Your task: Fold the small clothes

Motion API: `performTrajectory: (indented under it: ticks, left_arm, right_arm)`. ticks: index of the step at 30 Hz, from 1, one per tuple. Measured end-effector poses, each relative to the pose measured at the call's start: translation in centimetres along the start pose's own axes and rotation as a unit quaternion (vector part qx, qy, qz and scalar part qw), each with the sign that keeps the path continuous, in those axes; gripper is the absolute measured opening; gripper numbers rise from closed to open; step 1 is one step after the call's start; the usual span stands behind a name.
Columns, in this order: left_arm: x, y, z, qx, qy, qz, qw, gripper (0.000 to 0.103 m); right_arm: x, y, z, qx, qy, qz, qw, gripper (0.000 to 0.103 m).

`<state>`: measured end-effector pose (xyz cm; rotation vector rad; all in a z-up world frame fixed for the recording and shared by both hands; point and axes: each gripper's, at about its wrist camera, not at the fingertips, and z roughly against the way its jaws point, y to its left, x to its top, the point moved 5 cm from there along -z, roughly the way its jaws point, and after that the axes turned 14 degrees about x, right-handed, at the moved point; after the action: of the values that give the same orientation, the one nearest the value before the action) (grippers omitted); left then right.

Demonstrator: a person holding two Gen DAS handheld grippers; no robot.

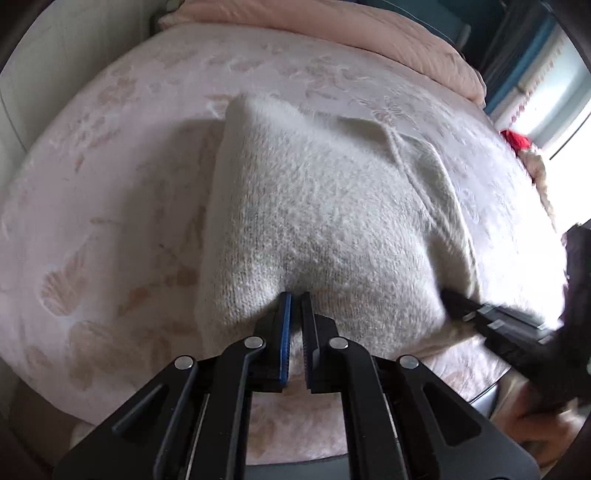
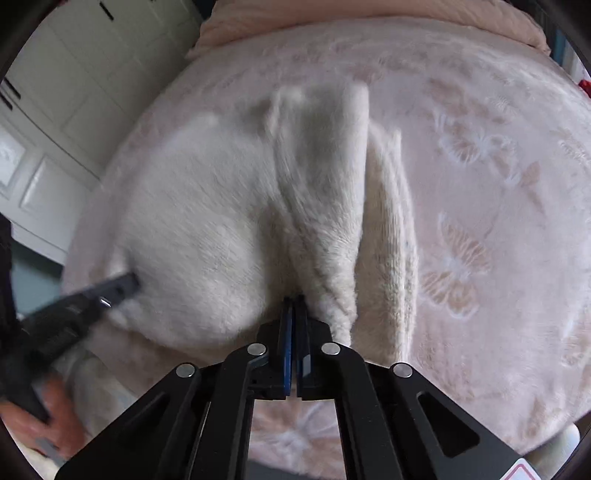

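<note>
A cream knitted sweater (image 1: pixel 314 206) lies partly folded on a pink bed cover (image 1: pixel 110 184). My left gripper (image 1: pixel 295 295) is shut on the sweater's near edge. My right gripper (image 2: pixel 294 299) is shut on the near edge further right, where the fabric (image 2: pixel 221 229) bunches into upright folds. Each gripper shows in the other's view: the right one (image 1: pixel 476 306) at the sweater's right corner, the left one (image 2: pixel 110 291) at its left corner. Both edges are lifted slightly off the bed. The image is motion-blurred.
The pink cover (image 2: pixel 498 206) has a butterfly pattern. A pink duvet (image 1: pixel 351 33) is piled at the far end. A red item (image 1: pixel 515 138) lies at the right near a window. White cabinet doors (image 2: pixel 55 110) stand at the left.
</note>
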<state>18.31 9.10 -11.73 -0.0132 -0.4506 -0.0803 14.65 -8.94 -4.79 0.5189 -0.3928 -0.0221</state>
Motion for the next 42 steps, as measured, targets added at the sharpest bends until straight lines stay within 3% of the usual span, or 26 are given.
performTrajectory:
  ticks: [3, 6, 7, 10, 15, 16, 19, 23, 26, 28, 34, 42]
  left_arm:
    - [-0.1, -0.3, 0.7, 0.014, -0.002, -0.018, 0.9997, 0.006]
    - [-0.4, -0.3, 0.4, 0.019, -0.004, -0.015, 0.9997, 0.006]
    - [-0.1, -0.6, 0.1, 0.02, -0.002, -0.016, 0.9997, 0.006]
    - [-0.1, -1.1, 0.5, 0.04, -0.01, -0.027, 0.9988, 0.006]
    - [-0.5, -1.3, 2.6, 0.038, -0.013, -0.019, 0.999, 0.006]
    - [-0.6, -1.4, 3.1, 0.04, -0.016, -0.019, 0.9989, 0.012]
    - [-0.8, -1.7, 5.4, 0.054, -0.053, -0.016, 0.997, 0.05]
    - [-1.4, -2.5, 8.4, 0.087, -0.111, -0.021, 0.9898, 0.067]
    - [-2.2, -3.3, 9.8, 0.087, -0.124, -0.02, 0.9882, 0.077]
    - [-2.9, -3.7, 10.3, 0.092, -0.133, -0.019, 0.9866, 0.081]
    - [-5.2, -5.3, 11.2, 0.119, -0.153, -0.046, 0.9799, 0.089]
    - [-8.1, -6.4, 11.8, 0.103, -0.153, -0.035, 0.9823, 0.091]
  right_arm:
    - [1.0, 2.0, 2.2, -0.009, -0.026, 0.036, 0.999, 0.002]
    - [-0.7, 0.3, -1.4, -0.049, 0.029, 0.043, 0.997, 0.0]
    - [-1.4, -0.4, -2.6, -0.045, 0.038, 0.033, 0.998, 0.0]
    - [-1.4, 1.0, -1.3, -0.046, 0.015, 0.04, 0.998, 0.0]
    - [-1.0, 3.4, 3.6, -0.054, -0.05, 0.061, 0.995, 0.009]
    - [-1.4, 3.5, 4.5, -0.059, -0.061, 0.059, 0.995, 0.01]
    - [-1.5, 2.7, 5.7, -0.061, -0.08, 0.044, 0.994, 0.02]
    - [-3.3, 1.5, 8.1, -0.077, -0.103, 0.034, 0.991, 0.034]
    - [-4.7, 1.0, 8.8, -0.086, -0.116, 0.022, 0.989, 0.041]
    - [-5.6, 0.6, 9.3, -0.093, -0.126, 0.013, 0.988, 0.058]
    - [-7.9, 0.3, 10.5, -0.116, -0.152, 0.006, 0.982, 0.07]
    - [-10.7, 0.4, 10.8, -0.115, -0.145, 0.003, 0.983, 0.074]
